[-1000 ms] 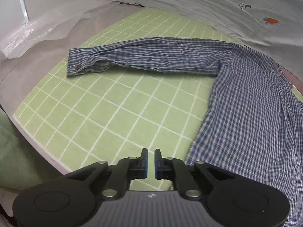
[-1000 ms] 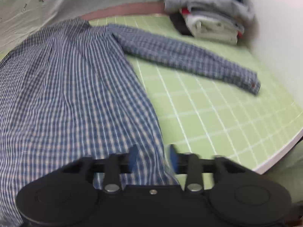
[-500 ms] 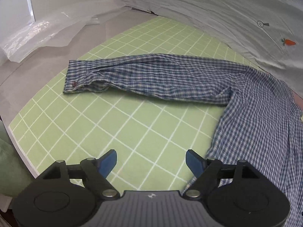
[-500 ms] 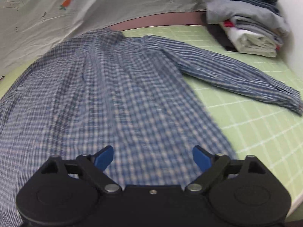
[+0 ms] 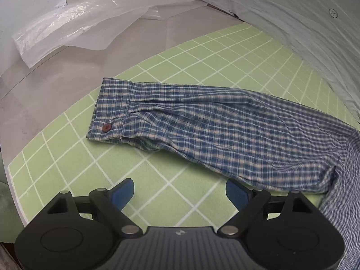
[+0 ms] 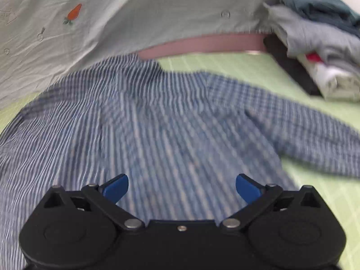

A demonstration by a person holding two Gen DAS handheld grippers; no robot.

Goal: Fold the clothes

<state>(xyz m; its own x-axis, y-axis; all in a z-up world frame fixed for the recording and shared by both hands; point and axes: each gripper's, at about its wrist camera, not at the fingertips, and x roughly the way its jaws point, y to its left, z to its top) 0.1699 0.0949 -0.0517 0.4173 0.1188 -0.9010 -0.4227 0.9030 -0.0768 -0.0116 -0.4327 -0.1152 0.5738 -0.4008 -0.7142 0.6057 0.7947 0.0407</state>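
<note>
left gripper [image 5: 180, 193] sat at the bottom of its frame w/ blue fingertips [image 5: 122, 192] spread wide and nothing btwn them, only bare green grid mat [image 5: 202, 51]. jaws had just been opening, prob. to get ready for a fresh grab. the plaid shirt [image 6: 139, 130] was the thing being folded: it lay flat on the mat, body filling the middle of the right wrist view, one sleeve [image 5: 213, 128] stretched straight out across the centre of the left view, cuff [image 5: 110, 112] w/ its brown button [image 5: 106, 127] at centre-left. sleeve laid out flat like that looked like prep, so it could be folded in over the body. my guess: left gripper was lined up just short of the sleeve's lower edge to take it next.

right gripper [image 6: 181, 187] was also spread wide, jaws just been opening too, empty, hovering over the shirt body at bottom centre; view was blurred so contact w/ cloth couldn't be told. other sleeve ran off to the right edge of that frame.

stack of folded clothes [image 6: 319, 51] sat upper right, clear of the work area, prob. finished items. pale sheet w/ a carrot print [image 6: 74, 14] hung along the top; clear plastic [image 5: 67, 27] lay upper left off the mat.
</note>
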